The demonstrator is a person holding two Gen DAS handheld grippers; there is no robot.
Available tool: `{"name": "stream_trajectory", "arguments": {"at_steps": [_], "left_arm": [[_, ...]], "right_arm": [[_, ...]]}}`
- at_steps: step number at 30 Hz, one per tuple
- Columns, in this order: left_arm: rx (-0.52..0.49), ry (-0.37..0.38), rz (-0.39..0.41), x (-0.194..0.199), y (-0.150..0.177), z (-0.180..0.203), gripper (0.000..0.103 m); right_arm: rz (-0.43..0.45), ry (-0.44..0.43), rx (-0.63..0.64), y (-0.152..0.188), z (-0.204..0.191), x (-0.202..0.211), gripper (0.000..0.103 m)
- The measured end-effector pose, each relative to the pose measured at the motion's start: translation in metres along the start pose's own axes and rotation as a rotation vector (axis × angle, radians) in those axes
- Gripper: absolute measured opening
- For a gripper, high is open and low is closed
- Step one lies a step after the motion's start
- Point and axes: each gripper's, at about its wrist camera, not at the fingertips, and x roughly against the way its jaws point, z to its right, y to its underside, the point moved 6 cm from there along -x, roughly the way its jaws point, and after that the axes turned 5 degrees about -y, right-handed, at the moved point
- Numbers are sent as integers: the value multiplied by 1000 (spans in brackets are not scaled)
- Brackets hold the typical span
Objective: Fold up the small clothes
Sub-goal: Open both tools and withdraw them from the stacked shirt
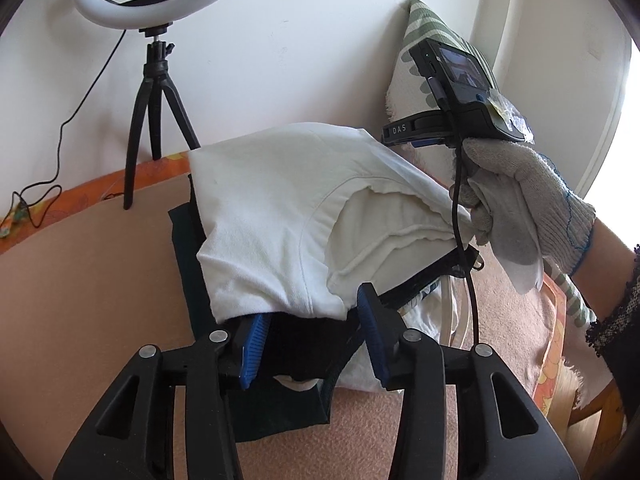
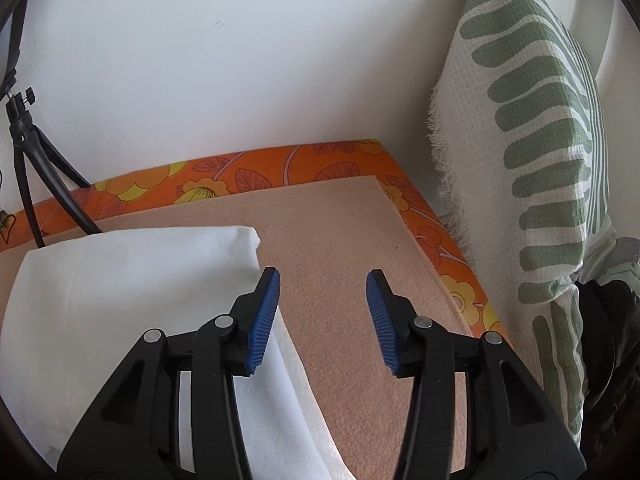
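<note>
Left gripper, lower centre of the left wrist view: blue-padded jaws parted wide, straddling the near hem of a folded white cotton undershirt without pinching it. The garment lies mid-frame over dark clothes on a peach fleece blanket. It looks light, limp and non-slippery; hems or corners offer the best hold. Right gripper, lower centre of the right wrist view: jaws apart, empty, left pad against the shirt's edge.
</note>
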Motion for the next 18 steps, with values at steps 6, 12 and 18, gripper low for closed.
{"name": "stream_trajectory", "arguments": {"at_steps": [6,12,18], "left_arm": [[-25,-30,28,33,-1,1,64],[-27,-31,65,81,0,8,72],[-21,-53,97,133,3,10,72]], "right_arm": [[64,-34,-49,10,6,52,53],[109,-39,-37,19,-9,112,58],[164,-46,-19,30,-33,170,72]]}}
